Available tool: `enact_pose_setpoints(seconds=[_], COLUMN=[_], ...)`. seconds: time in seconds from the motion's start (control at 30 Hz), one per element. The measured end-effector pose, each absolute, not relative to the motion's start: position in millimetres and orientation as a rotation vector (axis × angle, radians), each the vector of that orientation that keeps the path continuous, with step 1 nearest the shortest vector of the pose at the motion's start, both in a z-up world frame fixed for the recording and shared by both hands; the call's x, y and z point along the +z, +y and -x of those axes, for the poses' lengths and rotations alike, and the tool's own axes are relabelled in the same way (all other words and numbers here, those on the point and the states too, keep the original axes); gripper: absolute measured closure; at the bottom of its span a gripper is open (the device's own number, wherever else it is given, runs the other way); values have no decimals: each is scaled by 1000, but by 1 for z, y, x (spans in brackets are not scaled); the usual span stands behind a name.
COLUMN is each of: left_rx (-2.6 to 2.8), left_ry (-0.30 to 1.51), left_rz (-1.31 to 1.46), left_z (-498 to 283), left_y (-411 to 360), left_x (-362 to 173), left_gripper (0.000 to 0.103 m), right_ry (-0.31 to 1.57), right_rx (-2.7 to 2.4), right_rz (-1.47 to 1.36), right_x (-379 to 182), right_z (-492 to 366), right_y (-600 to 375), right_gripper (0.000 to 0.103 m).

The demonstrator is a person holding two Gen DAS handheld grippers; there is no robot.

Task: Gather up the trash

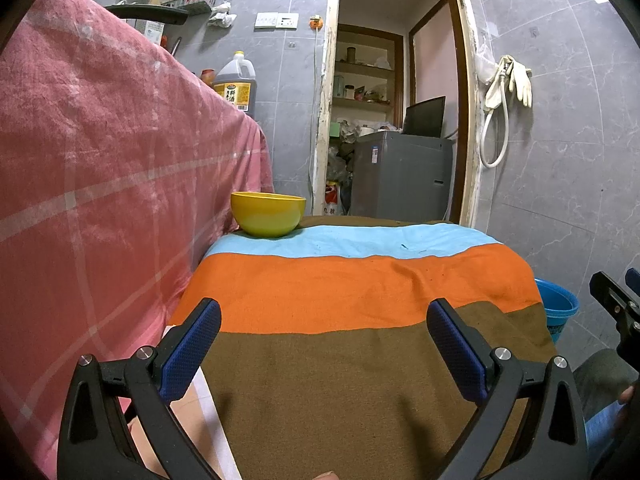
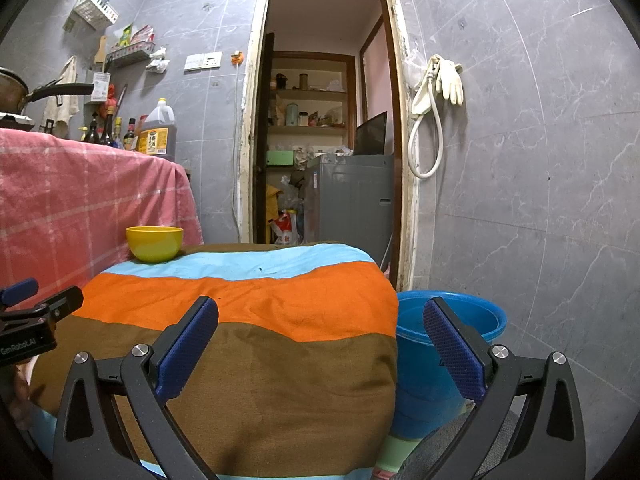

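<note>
Both tools empty and spread, with no trash in sight on the striped bench.

My left tool (image 1: pixel 324 344) and right tool (image 2: pixel 320 344) hover with fingers wide apart, holding nothing. I see no scrap on the striped cloth (image 1: pixel 360 280); only a yellow bowl (image 1: pixel 267 214) sits at its far left corner, and whatever is in it is hidden. The blue bucket (image 2: pixel 448 320) stands just beside the bench's right edge. My worry: reaching for that bowl, I could nudge it off the corner or drag the loose cloth.
</note>
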State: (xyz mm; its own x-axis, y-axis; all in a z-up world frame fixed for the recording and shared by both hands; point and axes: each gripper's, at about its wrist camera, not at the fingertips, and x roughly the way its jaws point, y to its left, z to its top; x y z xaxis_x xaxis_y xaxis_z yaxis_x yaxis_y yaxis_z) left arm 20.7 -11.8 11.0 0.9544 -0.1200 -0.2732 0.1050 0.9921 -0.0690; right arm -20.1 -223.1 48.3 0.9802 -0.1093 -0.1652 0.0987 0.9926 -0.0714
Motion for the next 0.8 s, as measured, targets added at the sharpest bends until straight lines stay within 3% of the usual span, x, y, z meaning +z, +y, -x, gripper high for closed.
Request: enact_pose_setpoints(seconds=[0.8], left_rx=[-62], left_ry=[270], left_rz=[39], left_z=[-15], left_y=[-25], left_x=[7], left_gripper=[2], right_ry=[173], right_rx=[-105], right_rz=[63], right_x=[46], right_z=[20], right_y=[-220], right_gripper=[0])
